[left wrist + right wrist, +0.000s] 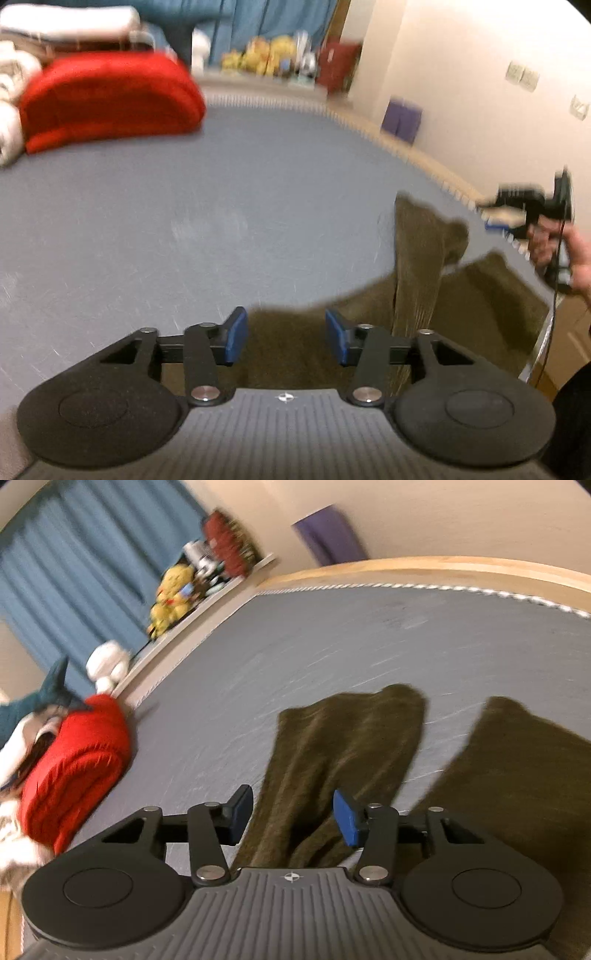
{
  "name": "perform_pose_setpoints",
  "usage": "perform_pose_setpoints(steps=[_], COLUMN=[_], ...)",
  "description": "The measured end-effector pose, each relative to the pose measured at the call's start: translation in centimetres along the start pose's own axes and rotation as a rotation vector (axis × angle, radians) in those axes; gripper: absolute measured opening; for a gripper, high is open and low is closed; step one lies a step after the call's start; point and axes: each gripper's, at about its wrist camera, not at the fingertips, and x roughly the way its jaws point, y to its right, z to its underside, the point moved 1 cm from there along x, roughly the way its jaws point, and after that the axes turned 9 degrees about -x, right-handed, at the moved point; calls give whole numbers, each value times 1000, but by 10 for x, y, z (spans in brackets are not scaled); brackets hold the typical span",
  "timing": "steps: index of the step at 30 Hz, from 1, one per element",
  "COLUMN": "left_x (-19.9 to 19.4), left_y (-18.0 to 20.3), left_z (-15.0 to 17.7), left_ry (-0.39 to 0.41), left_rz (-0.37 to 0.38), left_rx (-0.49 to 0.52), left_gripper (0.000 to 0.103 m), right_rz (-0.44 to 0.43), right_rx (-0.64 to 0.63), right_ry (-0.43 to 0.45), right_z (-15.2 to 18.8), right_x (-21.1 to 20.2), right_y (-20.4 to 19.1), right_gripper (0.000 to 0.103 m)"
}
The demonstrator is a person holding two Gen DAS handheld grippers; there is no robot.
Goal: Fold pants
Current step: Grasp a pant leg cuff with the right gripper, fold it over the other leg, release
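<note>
Olive-brown pants (413,291) lie on a grey bed sheet (221,206). In the right wrist view the two legs (343,746) spread apart and point away from me. My left gripper (284,336) is open and empty, just above the near edge of the fabric. My right gripper (293,818) is open and empty above the left leg. It also shows in the left wrist view (532,210), held in a hand at the right edge of the bed.
A folded red blanket (107,99) and white bedding (11,122) sit at the far left of the bed. A wooden bed frame (443,566) borders the wall side. Blue curtains (74,576) and a shelf with yellow toys (173,590) stand beyond.
</note>
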Motion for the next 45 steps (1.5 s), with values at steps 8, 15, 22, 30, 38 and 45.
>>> perform_pose_setpoints(steps=[8,15,22,30,38,45], left_x=[32,14,-8,-20,-17,-15], left_y=[0,-28,-35,-21,18,57], left_z=[-5,-6,-12,-7,16,41], left_ry=[-37,-28,10,39,32,-17], left_rz=[-53,-116,-130,-74,52,187], left_rx=[27,-8,0,20,102,208], left_gripper=[46,46,47,47,47,47], right_rz=[-21,164,237,98,52,152], right_rx=[-246,-500,-579,-357,-274,-70], right_ry=[-98,-164,-214,-39,126,10], right_z=[14,19,35,-13,-16,50], right_x=[79,153,183,92,-88,-146], right_y=[-71,-105,-97,-71,-33,64], right_gripper=[55,71,29,7,6,12])
